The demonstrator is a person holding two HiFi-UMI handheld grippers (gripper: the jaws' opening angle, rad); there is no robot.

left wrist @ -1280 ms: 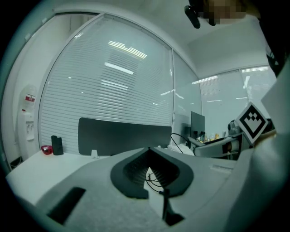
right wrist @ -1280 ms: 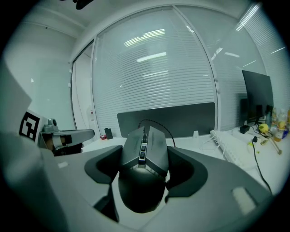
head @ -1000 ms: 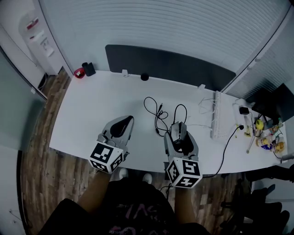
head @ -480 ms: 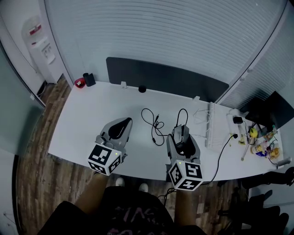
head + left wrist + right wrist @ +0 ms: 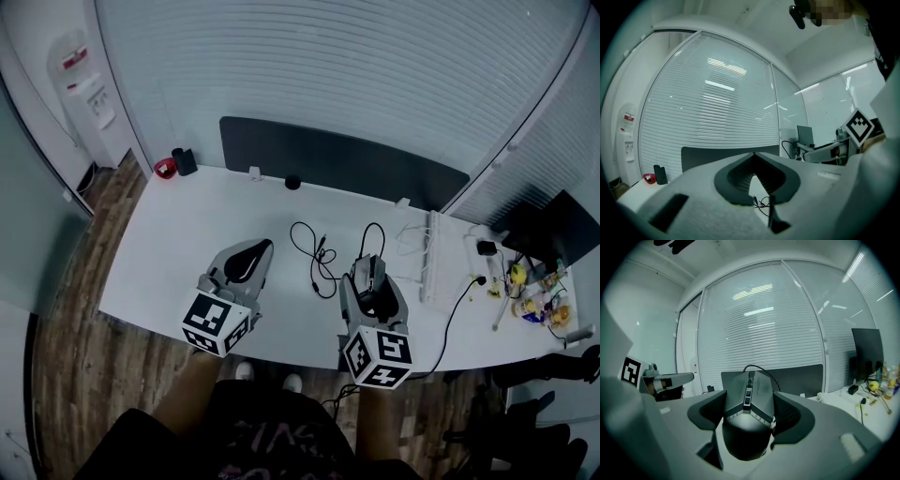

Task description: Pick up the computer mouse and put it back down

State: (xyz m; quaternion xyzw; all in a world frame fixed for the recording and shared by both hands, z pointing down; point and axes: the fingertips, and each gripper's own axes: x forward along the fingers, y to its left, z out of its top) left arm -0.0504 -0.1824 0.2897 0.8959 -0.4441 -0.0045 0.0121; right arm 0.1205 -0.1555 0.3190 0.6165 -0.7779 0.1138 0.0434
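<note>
The right hand-held gripper (image 5: 367, 267) pinches the computer mouse (image 5: 746, 427) over the table's (image 5: 187, 246) near edge, the left hand-held gripper (image 5: 261, 247) pressed together empty; drag from the cable (image 5: 317, 251) can twist the mouse loose.

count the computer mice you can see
1: the mouse is clamped in the jaws of the right gripper, above the desk. Clutter at its right end might hide another.

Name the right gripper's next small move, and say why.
Probably lower the right gripper toward the bare desk below. Its jaws are clamped on the mouse, which looks lifted off the surface, and putting it back down is what remains.
</note>
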